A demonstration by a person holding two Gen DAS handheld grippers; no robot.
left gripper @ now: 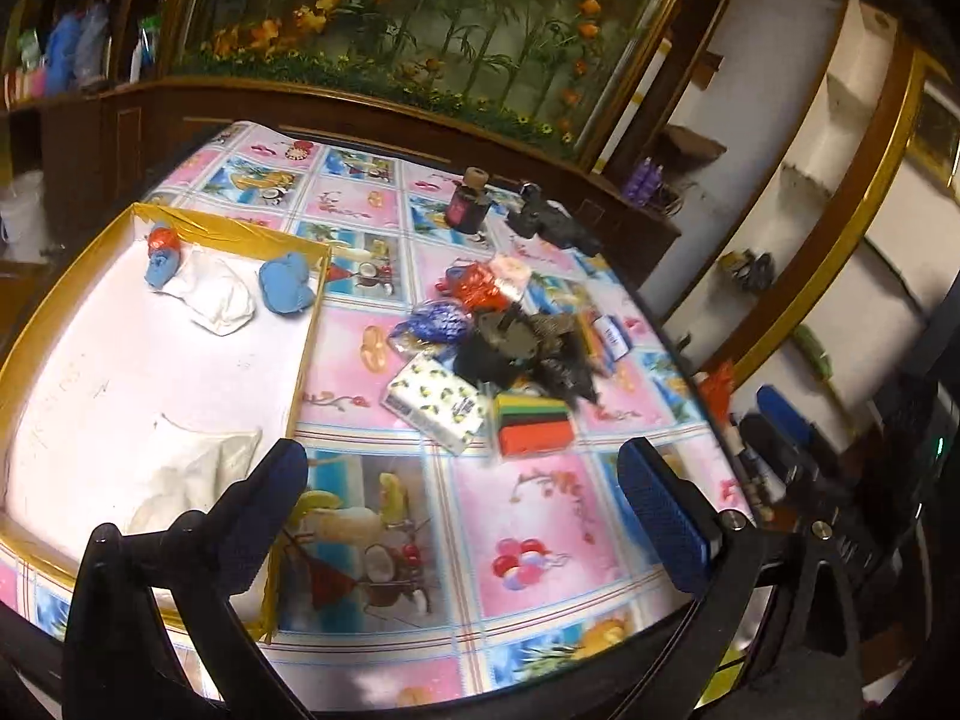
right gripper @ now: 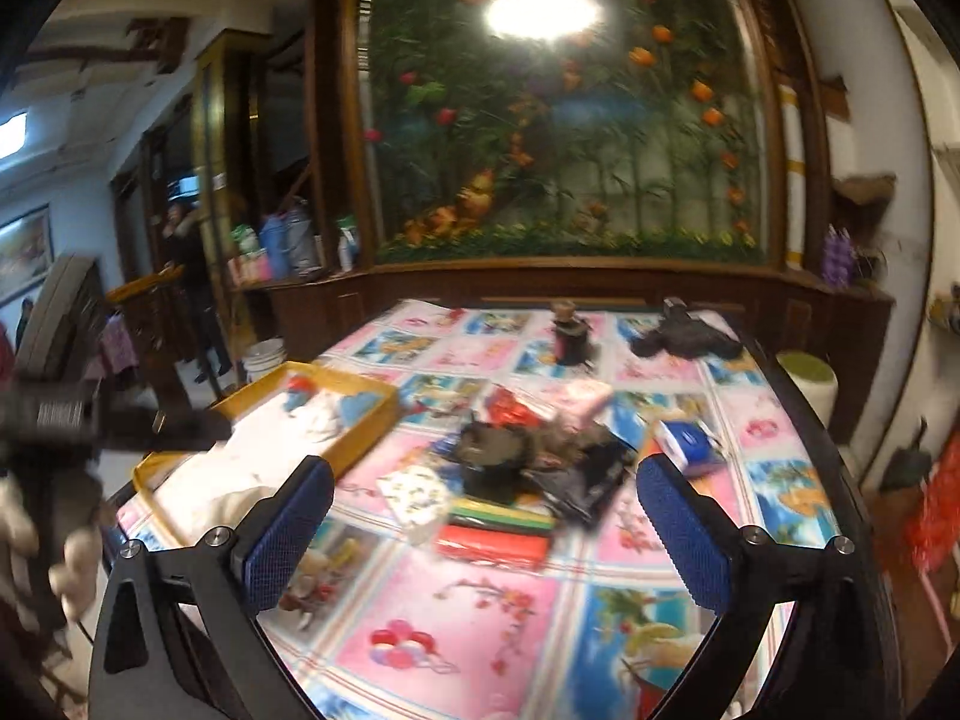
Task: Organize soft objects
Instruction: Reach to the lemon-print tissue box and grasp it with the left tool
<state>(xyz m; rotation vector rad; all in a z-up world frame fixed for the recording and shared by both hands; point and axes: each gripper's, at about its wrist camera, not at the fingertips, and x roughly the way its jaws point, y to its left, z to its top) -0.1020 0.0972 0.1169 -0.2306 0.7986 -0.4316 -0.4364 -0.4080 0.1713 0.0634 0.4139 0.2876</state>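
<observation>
A gold-rimmed white tray (left gripper: 309, 324) lies on the left of the table, holding two blue soft lumps (left gripper: 287, 287), one with a red top (left gripper: 161, 259), and two white pillows (left gripper: 213, 294) (left gripper: 192, 468). A pile of mixed items (left gripper: 516, 348) sits mid-table: a lemon-print tissue pack (left gripper: 435, 405), a striped sponge stack (left gripper: 533, 427), foil-wrapped pieces and dark cloth. My left gripper (left gripper: 474, 510) hovers open over the tablecloth near the tray's near corner, nothing between its fingers. My right gripper (right gripper: 486, 534) is open too, empty, in front of the sponge stack (right gripper: 498, 531).
A dark jar with a cork (left gripper: 471, 204) and a black object (left gripper: 549, 222) stand at the table's far side. A blue-and-white pack (right gripper: 687, 441) lies right of the pile. A wooden cabinet with a flower mural (right gripper: 558, 120) backs the table. Shelves line the right wall.
</observation>
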